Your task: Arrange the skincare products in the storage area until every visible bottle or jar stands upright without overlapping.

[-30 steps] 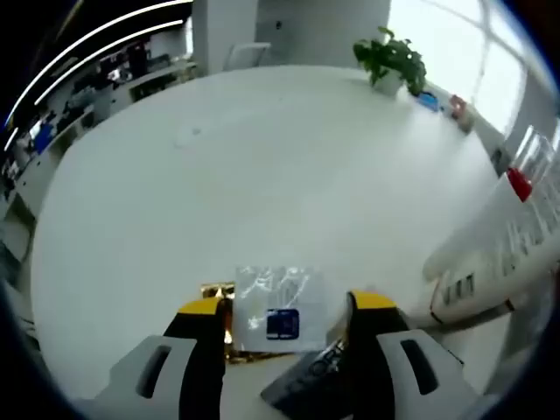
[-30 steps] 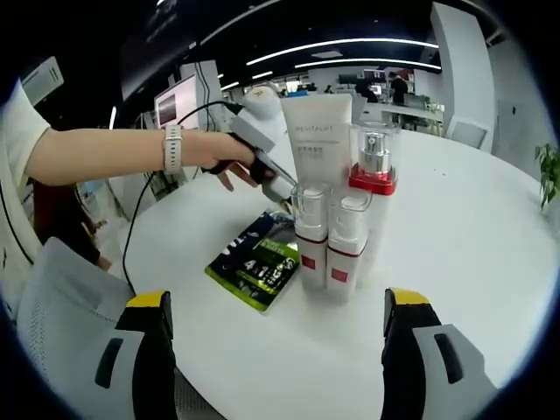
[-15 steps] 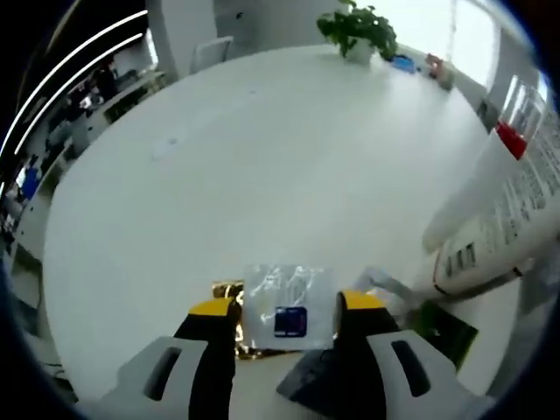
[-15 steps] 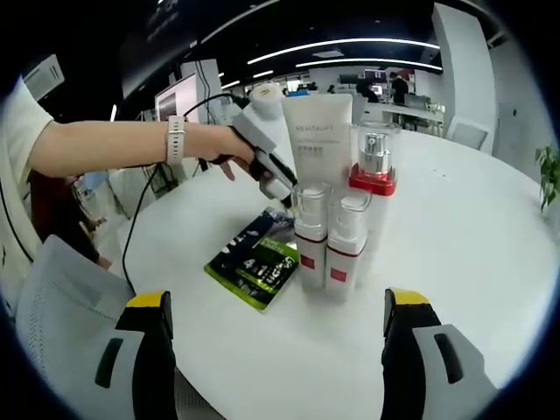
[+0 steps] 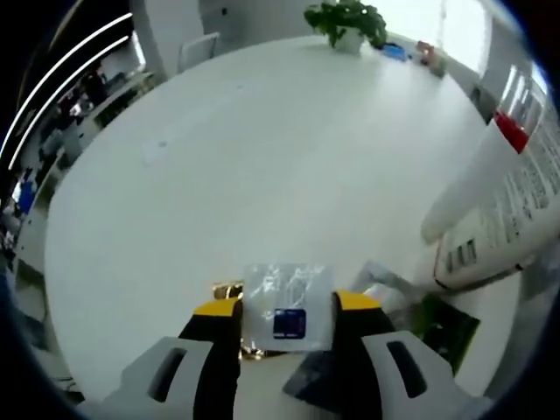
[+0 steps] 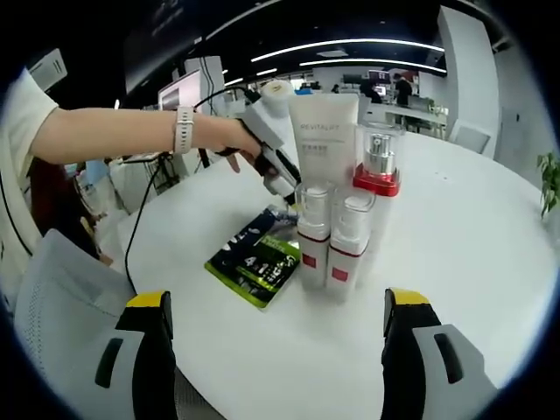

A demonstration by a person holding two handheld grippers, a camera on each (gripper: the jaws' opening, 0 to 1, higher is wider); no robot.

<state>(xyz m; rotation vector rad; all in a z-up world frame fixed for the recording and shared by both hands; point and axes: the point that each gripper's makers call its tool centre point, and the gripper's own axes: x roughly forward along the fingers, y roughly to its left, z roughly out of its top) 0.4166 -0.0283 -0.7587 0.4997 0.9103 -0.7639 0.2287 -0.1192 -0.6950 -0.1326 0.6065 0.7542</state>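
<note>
Our left tool point(image 6: 278, 179) has edged toward the bottles, clamped on a clear jar point(image 5: 287, 306); right tool point(image 6: 271, 350) spread apart. Next we stand the jar on the desk point(image 5: 262, 157), lower right.

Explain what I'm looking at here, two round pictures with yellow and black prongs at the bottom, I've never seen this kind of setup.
A person holds a handheld gripper in each hand, and each carries a fisheye camera looking along its jaws. In the left gripper view, the left gripper is shut on a small clear sachet above a round white table. In the right gripper view, the right gripper has its jaws wide open and empty. Ahead stand a white tube, a red-collared pump bottle and two small clear-capped bottles. A green packet lies flat beside them. The person's hand brings the left gripper in behind the bottles.
</note>
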